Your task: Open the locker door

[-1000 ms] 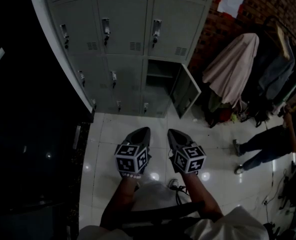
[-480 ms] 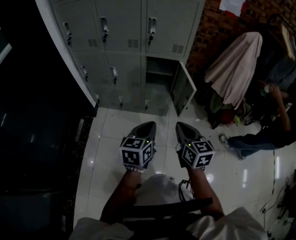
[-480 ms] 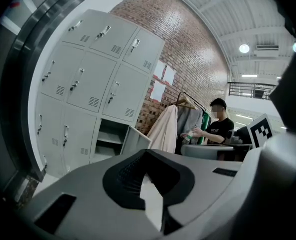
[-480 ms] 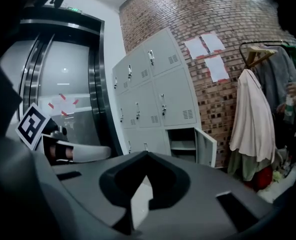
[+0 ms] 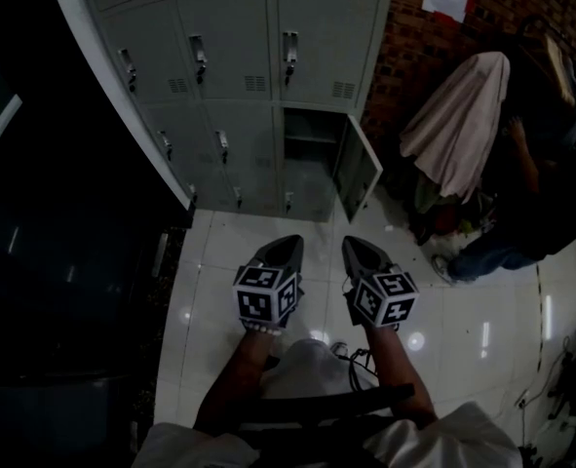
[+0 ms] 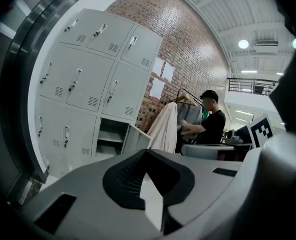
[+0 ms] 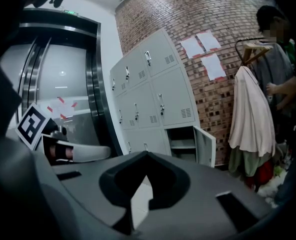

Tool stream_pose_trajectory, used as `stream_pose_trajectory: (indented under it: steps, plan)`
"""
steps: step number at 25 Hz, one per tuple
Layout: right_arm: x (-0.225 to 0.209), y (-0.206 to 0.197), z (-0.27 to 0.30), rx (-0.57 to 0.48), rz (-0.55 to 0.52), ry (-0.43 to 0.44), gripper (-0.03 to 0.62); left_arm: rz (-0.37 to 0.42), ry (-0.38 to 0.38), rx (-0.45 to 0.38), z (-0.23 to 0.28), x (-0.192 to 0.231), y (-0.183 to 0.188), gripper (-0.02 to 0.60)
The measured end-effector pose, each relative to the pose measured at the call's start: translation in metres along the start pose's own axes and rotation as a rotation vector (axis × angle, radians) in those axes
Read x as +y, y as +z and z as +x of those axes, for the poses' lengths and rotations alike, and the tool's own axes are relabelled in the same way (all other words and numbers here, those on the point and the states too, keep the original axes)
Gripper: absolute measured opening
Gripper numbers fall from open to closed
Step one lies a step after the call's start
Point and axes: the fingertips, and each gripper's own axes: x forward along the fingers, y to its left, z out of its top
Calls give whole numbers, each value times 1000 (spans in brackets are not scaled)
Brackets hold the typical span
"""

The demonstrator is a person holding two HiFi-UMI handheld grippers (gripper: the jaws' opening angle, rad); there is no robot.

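Since the locker bank (image 5: 234, 61) stands well off at the far end of the floor, I judge both tools are carried in a resting pose rather than a reach. The left gripper (image 5: 286, 247) and the right gripper (image 5: 356, 250) sit side by side near my body, tipped slightly down toward the lockers. Each has its jaws pressed together on nothing, and only the diamond-shaped cut-out behind the tips shows floor through it. The locker door (image 5: 359, 172) that concerns me is in the bottom row, right-hand column. It already stands swung out to the right on its hinge, baring its compartment (image 5: 309, 149) with one shelf across it, so I take that door as done and cannot say whether another is wanted. Every other door lies flush and closed. The lockers are pale grey painted sheet steel, flat panels with small louvred vents and slim upright latch handles (image 5: 290, 52), which I expect would be rigid and slippery under hard jaws. The tile floor (image 5: 210, 291) is white and glossy, throwing back lamp spots. Right of the lockers runs a rough red brick wall (image 5: 414, 57), with a limp pale garment (image 5: 458, 115) draped on a rack and a person (image 5: 492, 256) beside it. The gripper shells are smooth matt grey plastic, each backed by a marker cube (image 5: 265, 298)
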Motion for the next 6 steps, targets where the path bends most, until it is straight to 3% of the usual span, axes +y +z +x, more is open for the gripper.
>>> stream_pose_trajectory:
  steps: [6]
  plan:
    - [8, -2, -1, -3, 4, -5, 11, -3, -5, 5, -6, 4, -2, -3]
